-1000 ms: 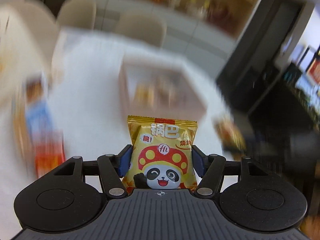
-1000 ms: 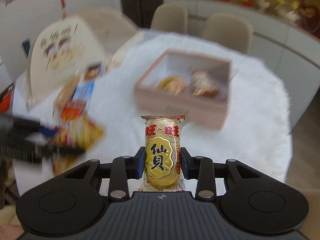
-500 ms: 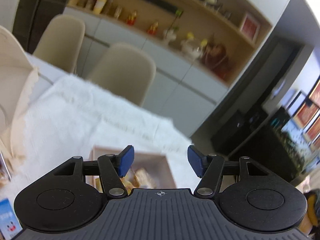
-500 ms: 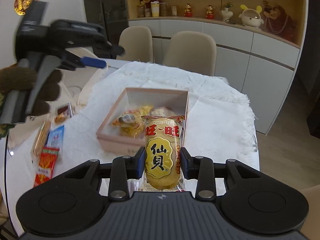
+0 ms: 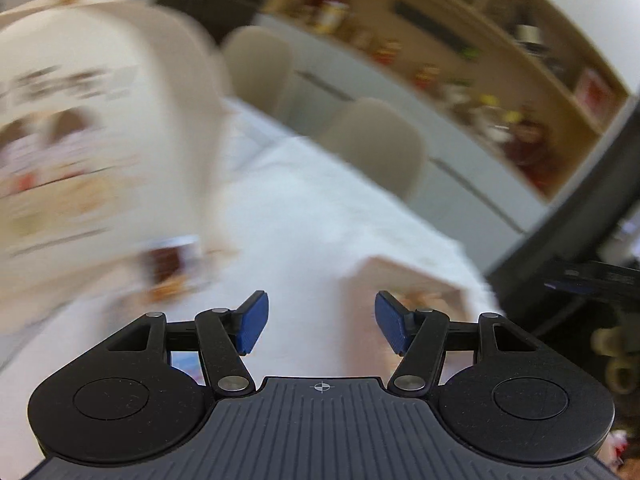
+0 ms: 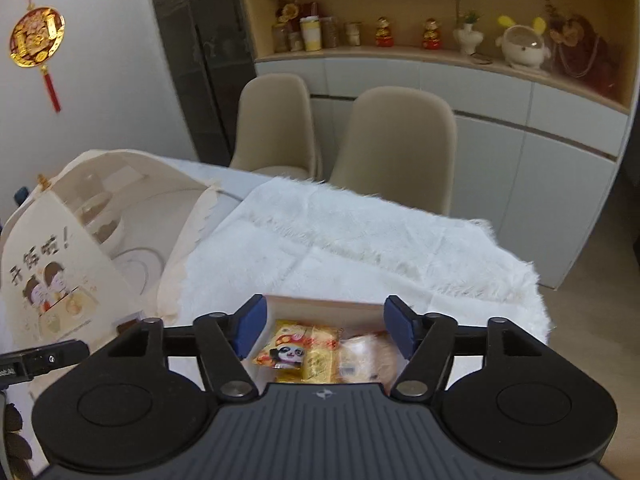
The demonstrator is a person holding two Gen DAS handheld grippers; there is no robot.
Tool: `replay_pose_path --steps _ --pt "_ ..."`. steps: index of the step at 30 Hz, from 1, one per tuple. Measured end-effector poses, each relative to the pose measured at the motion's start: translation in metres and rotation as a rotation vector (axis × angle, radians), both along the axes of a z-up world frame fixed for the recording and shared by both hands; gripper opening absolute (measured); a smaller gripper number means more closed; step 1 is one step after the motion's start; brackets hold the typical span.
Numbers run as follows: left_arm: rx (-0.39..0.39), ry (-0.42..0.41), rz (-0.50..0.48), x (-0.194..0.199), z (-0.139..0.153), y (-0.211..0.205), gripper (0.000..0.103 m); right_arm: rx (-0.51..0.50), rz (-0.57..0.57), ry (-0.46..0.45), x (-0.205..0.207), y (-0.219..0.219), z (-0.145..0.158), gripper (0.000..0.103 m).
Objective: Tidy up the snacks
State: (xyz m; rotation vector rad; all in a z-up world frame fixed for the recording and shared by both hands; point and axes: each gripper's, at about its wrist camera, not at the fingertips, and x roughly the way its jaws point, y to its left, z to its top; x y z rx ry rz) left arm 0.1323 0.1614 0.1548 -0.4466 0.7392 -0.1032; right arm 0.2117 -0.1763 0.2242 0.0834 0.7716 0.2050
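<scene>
We could read very little. On the cream fan-shaped food cover (image 6: 60,264) at the far left of the table, large dark brush characters ran slantwise above two cartoon children; we made them out as "开饭啦!", though not with certainty. On the yellow panda snack packet (image 6: 286,350) lying in the box (image 6: 320,305), red characters stood along its upper edge, too small for us to read. The round gold wall ornament (image 6: 37,36) bore marks we could not make out. In the left wrist view the blur left nothing legible.
</scene>
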Motion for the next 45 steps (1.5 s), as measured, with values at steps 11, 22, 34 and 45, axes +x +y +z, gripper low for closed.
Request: replay_pose_path --steps 11,22,34,45 --pt "-0.062 0.103 0.244 -0.06 -0.062 0.101 0.065 -0.024 0.318 0.228 0.031 0.17 -0.073 0.078" --pt "-0.076 0.157 0.143 -0.086 -0.1 0.114 0.065 -0.097 0.333 0.289 0.103 0.36 -0.198 0.081" --pt "-0.165 0.102 0.15 -0.06 -0.092 0.102 0.062 -0.137 0.526 0.3 0.026 0.261 -0.136 0.047" --pt "-0.019 0.209 -0.04 0.042 -0.073 0.031 0.06 -0.109 0.429 0.286 -0.064 0.146 -0.144 0.069"
